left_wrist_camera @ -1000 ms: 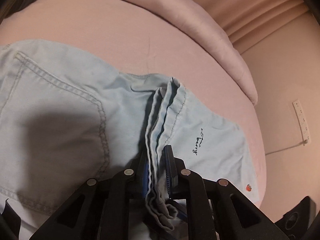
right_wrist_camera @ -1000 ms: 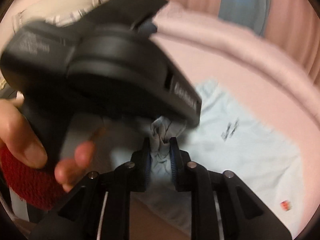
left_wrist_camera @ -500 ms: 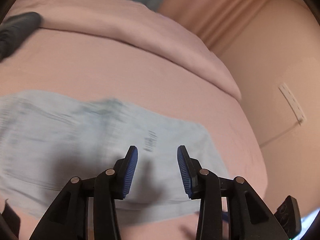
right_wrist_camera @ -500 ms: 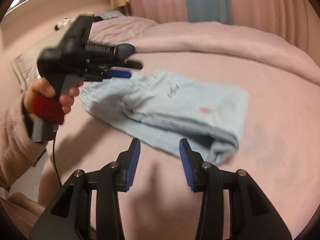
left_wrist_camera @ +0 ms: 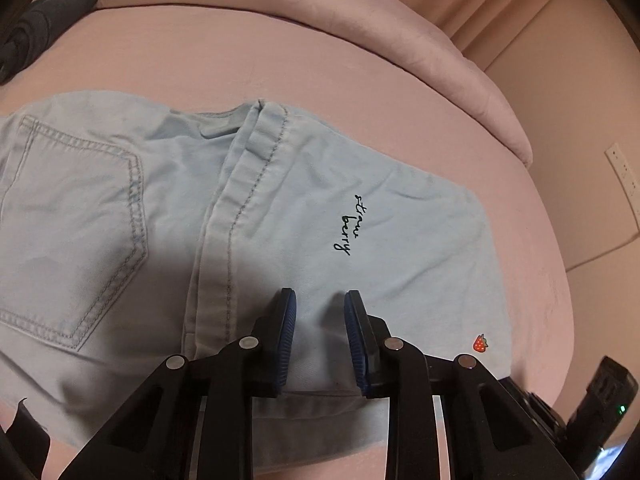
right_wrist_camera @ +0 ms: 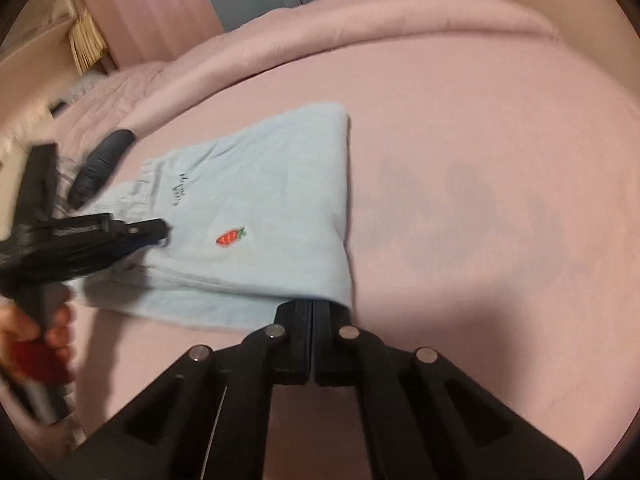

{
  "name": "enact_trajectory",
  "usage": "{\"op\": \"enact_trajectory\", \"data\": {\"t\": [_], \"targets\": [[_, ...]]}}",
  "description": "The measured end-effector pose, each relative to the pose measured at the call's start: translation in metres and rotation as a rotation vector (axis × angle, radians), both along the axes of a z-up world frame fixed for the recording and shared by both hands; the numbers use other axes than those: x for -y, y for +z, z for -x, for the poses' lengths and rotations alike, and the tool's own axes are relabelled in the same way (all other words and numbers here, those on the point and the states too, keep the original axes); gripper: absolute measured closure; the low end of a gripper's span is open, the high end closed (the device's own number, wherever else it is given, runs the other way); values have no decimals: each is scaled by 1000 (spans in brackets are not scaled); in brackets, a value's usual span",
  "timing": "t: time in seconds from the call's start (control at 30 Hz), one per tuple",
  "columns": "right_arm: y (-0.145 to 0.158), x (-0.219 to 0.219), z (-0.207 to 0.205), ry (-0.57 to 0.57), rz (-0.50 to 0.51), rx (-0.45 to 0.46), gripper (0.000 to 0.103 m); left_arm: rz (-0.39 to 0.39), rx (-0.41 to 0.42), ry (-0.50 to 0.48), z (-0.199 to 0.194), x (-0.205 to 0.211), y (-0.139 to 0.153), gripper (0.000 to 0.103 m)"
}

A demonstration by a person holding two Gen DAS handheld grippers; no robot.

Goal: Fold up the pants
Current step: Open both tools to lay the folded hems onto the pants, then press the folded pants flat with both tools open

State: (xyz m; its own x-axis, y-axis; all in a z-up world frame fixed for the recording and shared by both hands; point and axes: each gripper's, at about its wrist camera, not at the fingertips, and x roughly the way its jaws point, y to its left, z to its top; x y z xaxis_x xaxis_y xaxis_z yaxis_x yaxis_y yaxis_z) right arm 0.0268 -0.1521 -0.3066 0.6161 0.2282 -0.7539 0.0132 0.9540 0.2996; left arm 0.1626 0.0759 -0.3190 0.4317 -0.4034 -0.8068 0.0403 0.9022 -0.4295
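Light blue jeans [left_wrist_camera: 280, 200] lie folded flat on the pink bed, showing a back pocket, a hem, black script and a small strawberry patch. My left gripper [left_wrist_camera: 320, 320] hovers just over the near part of the top layer. Its jaws stand apart and are closing, with nothing pinched between the blue pads [left_wrist_camera: 288, 320]. In the right wrist view the jeans [right_wrist_camera: 260, 208] lie left of centre. My right gripper [right_wrist_camera: 312, 308] is shut and empty at their near folded edge. The left gripper [right_wrist_camera: 156, 232] reaches in from the left, held by a hand [right_wrist_camera: 52, 328].
A pink sheet [right_wrist_camera: 480, 200] covers the bed, with a rolled pink duvet [left_wrist_camera: 320, 8] along its far side. A dark rolled garment [right_wrist_camera: 100, 160] lies beyond the jeans. Curtains hang behind, and a wall socket [left_wrist_camera: 624, 168] is on the right. A black device [left_wrist_camera: 600, 400] sits at the lower right.
Both grippers have let go of the bunched hem they pinched a second ago. The jeans now lie flat. The right gripper has pulled back, rolled and shut; the left opened, then narrowed.
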Motion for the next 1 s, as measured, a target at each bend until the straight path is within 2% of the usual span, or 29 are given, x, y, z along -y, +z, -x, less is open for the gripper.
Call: {"op": "enact_trajectory", "data": {"t": [0.07,0.1,0.17,0.27,0.33,0.43,0.53,0.6,0.77,0.87,0.93,0.97,1.0], "targets": [[4,0,1,15,6,0,103,0,4,4,15,-15,-2,75],[9,0,5,19,31,-2,100,-2,4,9,19,-13,0,75],[12,8,12,-23,84,-9,63,-9,6,11,29,-13,9,75],[21,56,31,-100,9,2,62,-53,25,13,42,-19,16,75],[32,68,30,-111,15,42,58,-61,34,25,53,-24,23,75],[45,64,12,-65,25,94,56,-57,56,22,63,-21,33,70],[49,33,-25,45,55,127,57,-32,106,-45,67,0,44,69],[51,14,-47,110,110,137,57,-19,140,-95,65,17,50,69],[41,-13,-107,219,195,82,59,-59,157,-229,54,70,42,68],[22,-17,-137,250,213,5,58,-135,131,-283,52,89,21,67],[-4,-16,-151,265,262,-97,57,-112,116,-261,54,85,11,67],[-10,-16,-151,275,264,-89,52,-90,116,-259,55,80,11,67],[-8,-18,-146,290,277,-40,52,-80,114,-264,55,77,10,67]]}}
